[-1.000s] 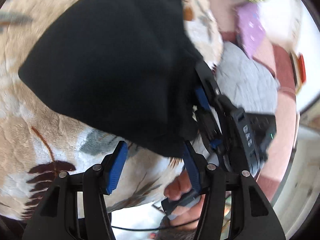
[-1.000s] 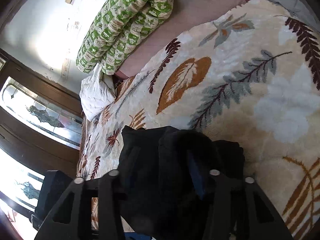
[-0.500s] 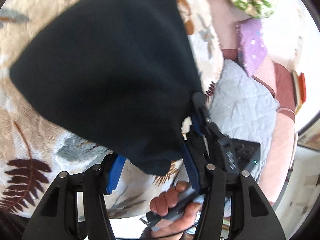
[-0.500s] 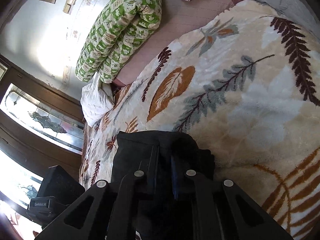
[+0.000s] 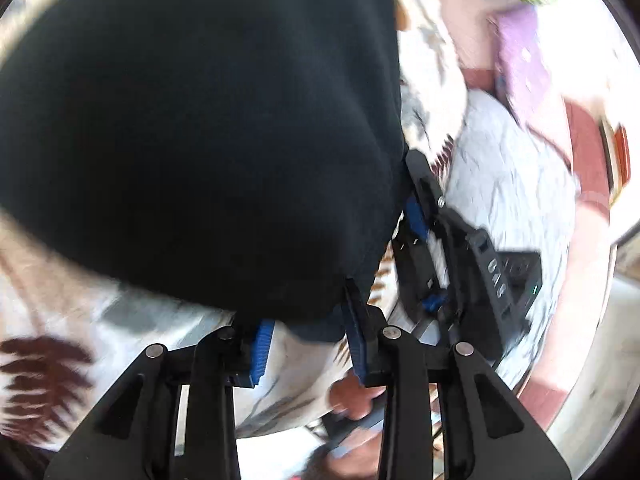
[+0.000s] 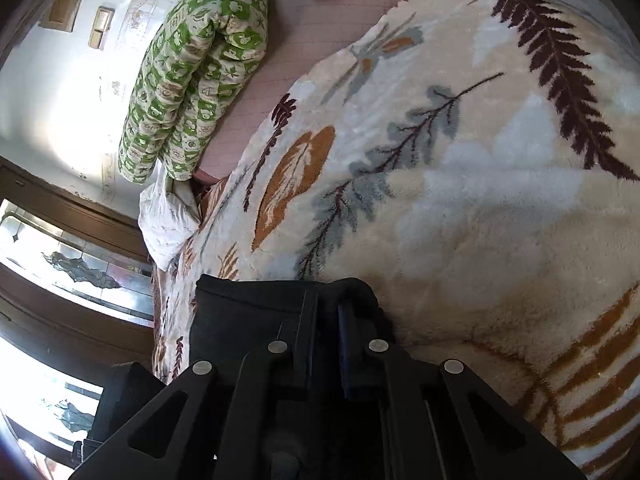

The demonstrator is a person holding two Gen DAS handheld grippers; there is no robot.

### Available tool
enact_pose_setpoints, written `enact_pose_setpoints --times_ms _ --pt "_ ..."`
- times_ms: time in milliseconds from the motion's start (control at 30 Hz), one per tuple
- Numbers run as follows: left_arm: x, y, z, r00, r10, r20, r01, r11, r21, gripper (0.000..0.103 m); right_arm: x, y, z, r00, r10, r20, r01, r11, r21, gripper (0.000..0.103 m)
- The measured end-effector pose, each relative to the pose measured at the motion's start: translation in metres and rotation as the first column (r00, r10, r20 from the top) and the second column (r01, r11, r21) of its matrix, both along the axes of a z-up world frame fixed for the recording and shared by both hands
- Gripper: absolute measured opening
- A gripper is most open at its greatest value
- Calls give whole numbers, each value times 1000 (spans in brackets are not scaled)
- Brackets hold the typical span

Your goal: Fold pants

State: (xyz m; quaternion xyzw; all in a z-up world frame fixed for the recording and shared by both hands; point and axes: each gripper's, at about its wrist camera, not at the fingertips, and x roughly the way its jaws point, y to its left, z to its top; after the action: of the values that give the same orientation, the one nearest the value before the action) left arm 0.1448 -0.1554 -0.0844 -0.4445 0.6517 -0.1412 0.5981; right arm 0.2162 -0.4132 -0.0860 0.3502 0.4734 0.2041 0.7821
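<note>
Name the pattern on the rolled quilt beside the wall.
Green and cream patchwork checks on the quilt, clearest in the right wrist view.
</note>
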Motion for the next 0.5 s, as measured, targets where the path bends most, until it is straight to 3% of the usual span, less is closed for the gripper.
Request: enact_pose_setpoints --times_ms 167,300,333,367,400,467,500 --pt "-28 21 30 989 -140 47 140 990 2 30 -16 -9 33 999 -15 39 13 998 53 29" --pt "-28 61 52 980 -167 105 168 986 1 30 -43 -28 54 998 -44 36 40 994 103 58" --pt "-20 78 63 975 -162 155 158 987 43 30 -49 -31 57 998 -51 38 47 995 93 69" --pt "-13 87 70 969 -165 184 151 985 89 32 -58 -35 60 997 -60 40 57 996 67 73" --pt "-3 95 76 963 -163 215 137 982 130 50 -64 -36 61 997 -63 42 60 997 53 77" --pt "23 112 83 951 -182 250 115 958 262 72 -70 -37 56 998 -61 31 60 997 49 77" --pt "27 116 82 949 -188 252 111 951 289 73 -70 -35 51 998 -56 17 55 997 55 77"
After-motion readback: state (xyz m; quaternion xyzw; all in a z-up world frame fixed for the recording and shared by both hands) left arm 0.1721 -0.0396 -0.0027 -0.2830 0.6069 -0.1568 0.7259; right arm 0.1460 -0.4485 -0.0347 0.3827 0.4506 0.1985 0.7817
